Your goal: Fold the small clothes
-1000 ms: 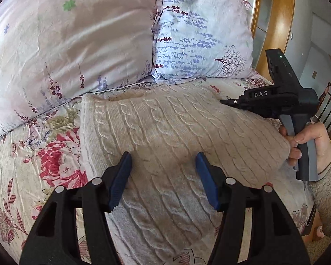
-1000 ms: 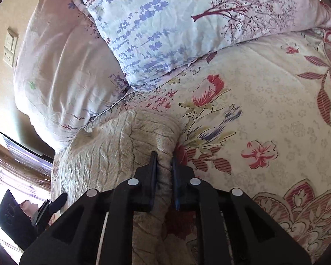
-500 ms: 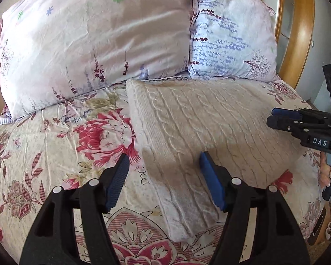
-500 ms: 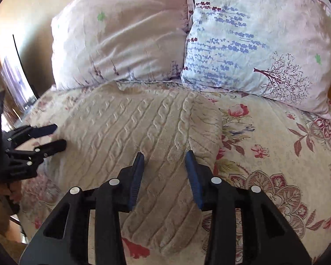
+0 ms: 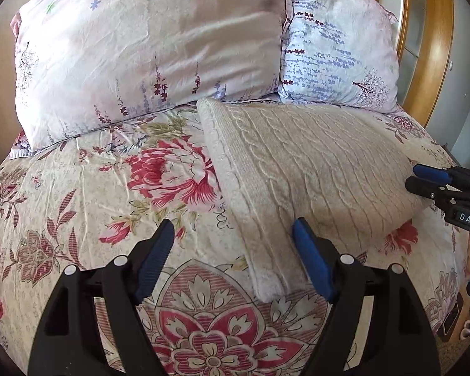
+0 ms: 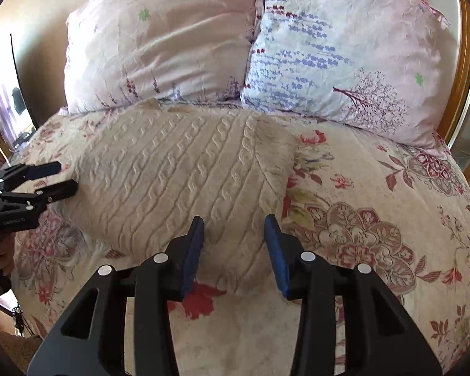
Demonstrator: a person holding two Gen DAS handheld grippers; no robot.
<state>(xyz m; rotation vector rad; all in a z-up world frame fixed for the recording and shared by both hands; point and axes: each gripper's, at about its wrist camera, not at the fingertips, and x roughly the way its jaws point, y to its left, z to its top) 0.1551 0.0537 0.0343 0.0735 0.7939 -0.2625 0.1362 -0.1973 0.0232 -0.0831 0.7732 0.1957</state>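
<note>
Both grippers released sweater (image 5: 313, 169), pillows (image 5: 153, 50) behind.

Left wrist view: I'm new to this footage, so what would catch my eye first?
A folded cream cable-knit sweater lies flat on the floral bedspread, just below two pale flowered pillows. The left gripper, jaws opening, hovers over its near edge holding nothing; the right gripper sits at its right side.

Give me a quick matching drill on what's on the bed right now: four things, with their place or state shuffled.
Things:
1. cable-knit sweater
2. pink pillow
3. lavender-print pillow
4. left tool

Descriptions:
A. jaws opening, gripping nothing
B. at the headboard, toward the wooden frame
C. folded on the floral bedspread
D. at the headboard, toward the plain wall

Pairs: 1-C, 2-D, 3-B, 4-A
</note>
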